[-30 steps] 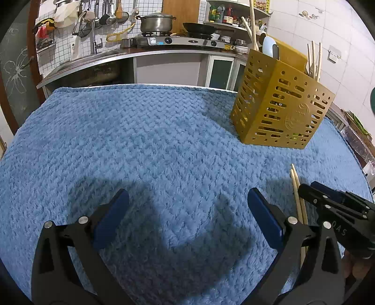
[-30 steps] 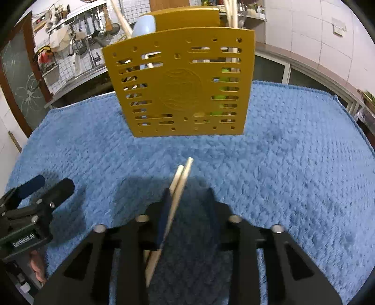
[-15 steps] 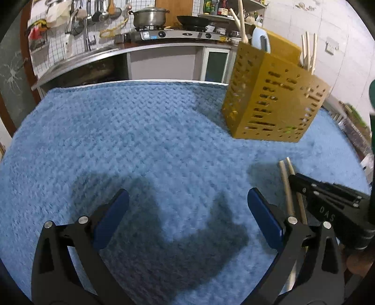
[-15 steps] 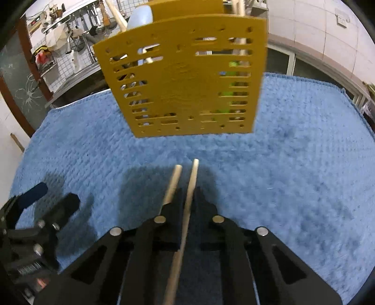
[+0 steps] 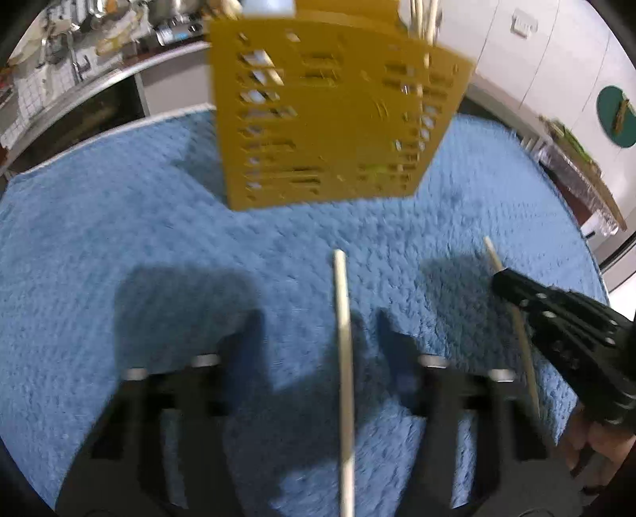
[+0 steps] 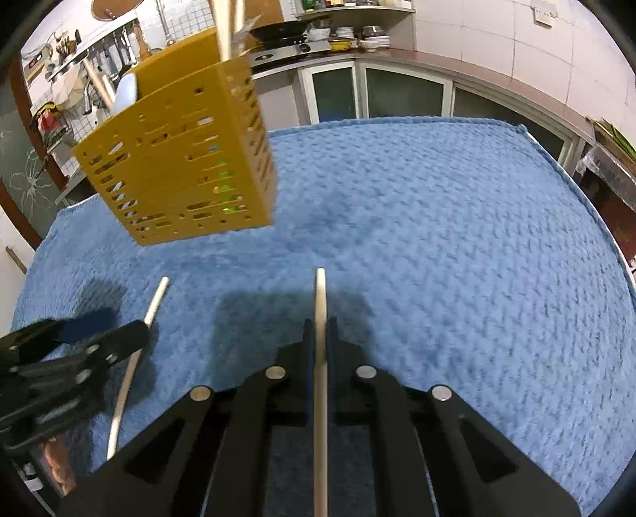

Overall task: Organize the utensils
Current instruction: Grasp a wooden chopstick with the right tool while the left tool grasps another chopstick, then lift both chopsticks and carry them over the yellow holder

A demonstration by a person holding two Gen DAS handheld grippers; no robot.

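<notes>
The right gripper (image 6: pixel 320 330) is seen pressed together on the right chopstick (image 6: pixel 320 302). The stick is pinched between both pads and its tip juts out toward 12 o'clock in the right wrist view. In the left wrist view this same pair is caught at 3 o'clock, with the pale tip poking past the black fingers toward 11 o'clock.

The left gripper (image 5: pixel 318 318) is seen spread. Its two fingers are blurred but clearly apart, and the left chopstick (image 5: pixel 344 358) runs straight up the gap between them, touched by neither pad. In the right wrist view that gripper is found at 9 o'clock, with the stick's tip showing just past it toward 1 o'clock. Whether the stick lies flat on the mat (image 6: pixel 437 218) cannot be told through the blur.

The two chopsticks are kept well apart, one to each gripper, both roughly pointed at the holder (image 5: pixel 330 131). That yellow slotted holder is stood on the blue mat, at 12 o'clock in the left wrist view and at 10 o'clock in the right wrist view, near the stick tips but clear of them. Pale sticks (image 6: pixel 226 24) are seen rising out of its top.

A counter (image 6: pixel 397 59) with cookware is glimpsed behind the mat at 12 o'clock.
</notes>
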